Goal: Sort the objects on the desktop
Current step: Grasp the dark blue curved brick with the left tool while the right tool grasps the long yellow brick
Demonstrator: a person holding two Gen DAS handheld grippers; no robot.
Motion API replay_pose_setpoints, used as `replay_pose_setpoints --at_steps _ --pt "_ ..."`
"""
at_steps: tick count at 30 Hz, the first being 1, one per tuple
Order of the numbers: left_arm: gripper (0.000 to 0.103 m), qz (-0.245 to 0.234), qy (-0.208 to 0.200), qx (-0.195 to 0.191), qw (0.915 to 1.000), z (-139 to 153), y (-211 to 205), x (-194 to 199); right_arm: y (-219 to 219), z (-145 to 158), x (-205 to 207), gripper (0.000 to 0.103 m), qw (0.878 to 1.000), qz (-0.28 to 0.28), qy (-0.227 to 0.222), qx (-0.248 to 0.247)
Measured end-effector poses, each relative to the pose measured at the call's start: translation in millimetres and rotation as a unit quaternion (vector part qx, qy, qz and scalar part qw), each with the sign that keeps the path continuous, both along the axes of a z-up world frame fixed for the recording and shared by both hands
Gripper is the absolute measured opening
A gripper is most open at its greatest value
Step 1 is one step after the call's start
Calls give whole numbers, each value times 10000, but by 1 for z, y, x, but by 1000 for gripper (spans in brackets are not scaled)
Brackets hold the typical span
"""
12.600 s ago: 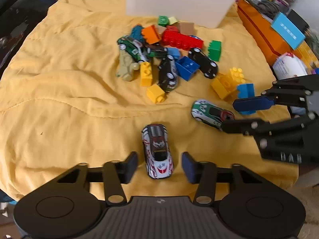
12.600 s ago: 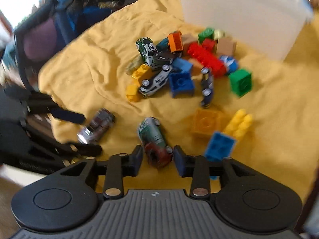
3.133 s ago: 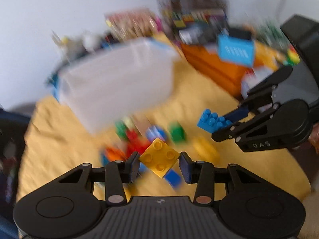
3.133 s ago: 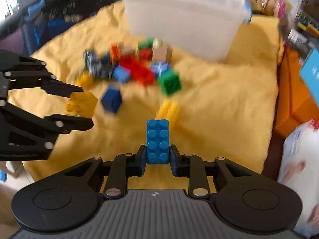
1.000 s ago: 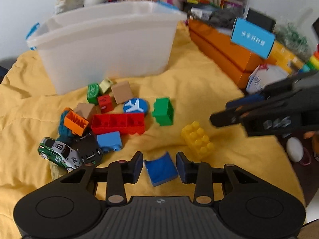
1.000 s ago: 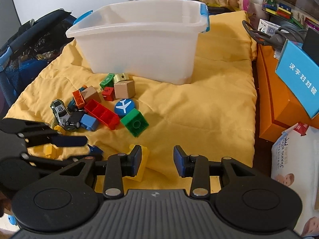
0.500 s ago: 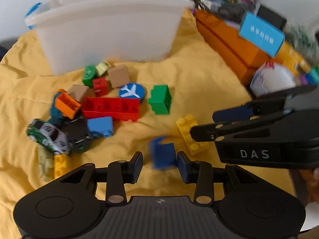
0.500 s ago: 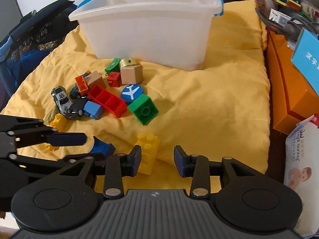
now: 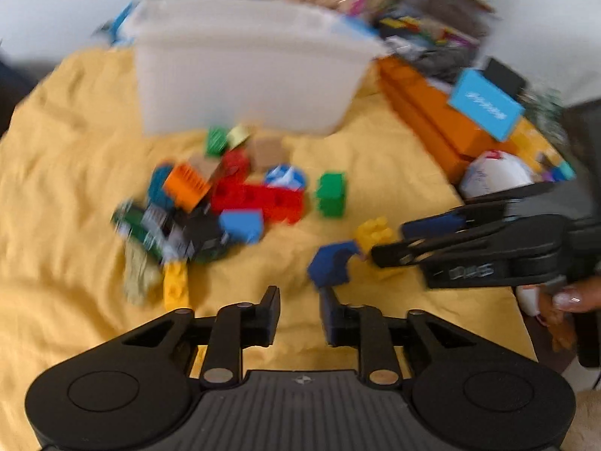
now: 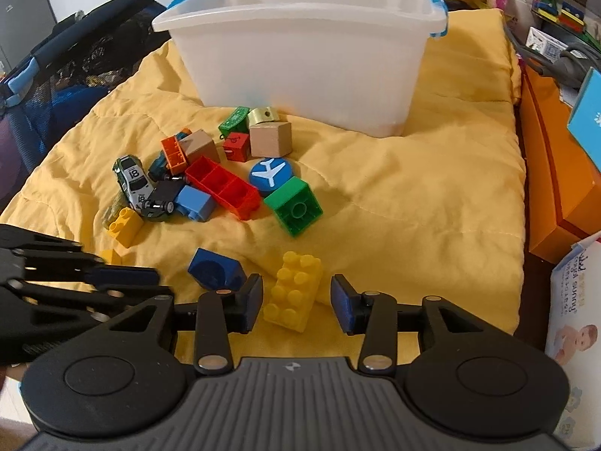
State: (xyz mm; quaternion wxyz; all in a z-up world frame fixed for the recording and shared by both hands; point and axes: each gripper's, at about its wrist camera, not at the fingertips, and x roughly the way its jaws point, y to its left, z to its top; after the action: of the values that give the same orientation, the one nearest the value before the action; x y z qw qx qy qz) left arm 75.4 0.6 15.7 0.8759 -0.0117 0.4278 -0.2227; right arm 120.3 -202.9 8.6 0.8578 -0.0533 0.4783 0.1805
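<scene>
A pile of toy bricks and cars lies on a yellow blanket (image 10: 413, 206) in front of a white plastic bin (image 10: 308, 49). My right gripper (image 10: 296, 300) is open, its jaws on either side of a yellow brick (image 10: 295, 293) on the blanket. A dark blue brick (image 10: 216, 268) lies just left of it and shows in the left wrist view (image 9: 330, 265). My left gripper (image 9: 299, 310) is open and empty, just short of the blue brick. In the left wrist view the right gripper (image 9: 390, 240) reaches the yellow brick (image 9: 373, 231).
A red long brick (image 10: 223, 188), green brick (image 10: 295, 205), blue airplane disc (image 10: 269, 174), wooden cubes (image 10: 270, 139) and toy cars (image 10: 133, 180) lie mid-blanket. Orange boxes (image 10: 563, 173) and a wipes pack (image 10: 574, 300) stand on the right. A dark bag (image 10: 56, 75) is at the left.
The left gripper has drawn back and up from the dark blue brick, which lies free on the blanket. The right gripper has moved forward so the yellow brick sits between its jaws.
</scene>
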Motion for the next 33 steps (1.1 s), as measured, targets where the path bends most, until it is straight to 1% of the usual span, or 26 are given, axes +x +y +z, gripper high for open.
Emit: replay_pose_setpoints --at_steps 1,2,3,4,6,7,10,12,13,14,15,16,18,19,21,23,24,25,26,27,28,29,31,33 --pt "35 -190 -130 60 9997 4 -5 0 1 -1 0 46 10000 22 1 -26" --pt "36 -359 -217 128 9990 7 -10 0 3 -2 -1 47 10000 38 -5 -48" --pt "36 -499 -288 233 9981 9 -16 2 5 -4 -1 47 10000 60 -13 -67" --pt "39 -674 -367 419 9962 10 -23 4 6 -6 0 46 9999 86 -38 -103" --pt "41 -1052 -517 842 9895 9 -36 7 10 -14 4 35 9992 179 28 -362" --pt "42 -1223 -611 1098 9845 8 -42 10 9 -16 5 28 9990 173 79 -393" --pt "43 -1734 -805 1593 9685 4 -57 19 1 -13 0 28 9995 106 100 -282" --pt "44 -1949 -774 1639 9639 1 -62 26 -5 -11 -4 28 9996 81 112 -251" --pt "39 -1955 -655 1577 9657 -2 -63 31 -8 -11 -7 28 9996 46 129 -236" --pt "33 -1868 -343 1443 9711 -5 -62 38 -10 -12 -8 28 9996 4 143 -227" --pt "22 -1737 -52 1277 9765 -8 -59 43 -13 -12 -9 28 9996 -46 161 -209" --pt "21 -1536 144 1035 9826 -9 -55 46 -15 -13 -11 28 9996 -101 186 -186" --pt "21 -1314 390 713 9880 -7 -46 44 -20 -13 -14 28 9995 -175 232 -147" --pt "21 -1153 572 478 9905 -5 -39 40 -22 -13 -15 28 9994 -203 240 -133" --pt "21 -902 936 -25 9915 -5 -21 34 -24 -12 -18 28 9994 -231 234 -110" --pt "21 -529 1470 -588 9860 -12 -1 28 -26 -11 -20 28 9994 -239 240 -71" --pt "22 -379 1616 -753 9833 -15 6 27 -26 -10 -21 28 9995 -211 237 -41" --pt "22 -201 1716 -814 9816 -20 13 25 -25 -9 -22 28 9996 -168 230 -22" --pt "23 -46 1668 -669 9837 -24 16 23 -24 -8 -22 28 9997 -106 224 -4" --pt "34 99 1552 -438 9869 -25 17 22 -21 -7 -23 28 9998 -24 205 26" --pt "40 199 1385 -353 9895 -24 19 20 -19 -7 -23 28 9998 29 189 34" --pt "41 246 1235 -317 9915 -20 21 17 -16 -8 -23 28 9998 63 181 14" --pt "52 193 950 -245 9950 -11 21 11 -12 -10 -21 28 9998 90 183 -21" --pt "56 58 592 -155 9981 -1 19 1 -10 -10 -20 28 9998 112 172 -36"
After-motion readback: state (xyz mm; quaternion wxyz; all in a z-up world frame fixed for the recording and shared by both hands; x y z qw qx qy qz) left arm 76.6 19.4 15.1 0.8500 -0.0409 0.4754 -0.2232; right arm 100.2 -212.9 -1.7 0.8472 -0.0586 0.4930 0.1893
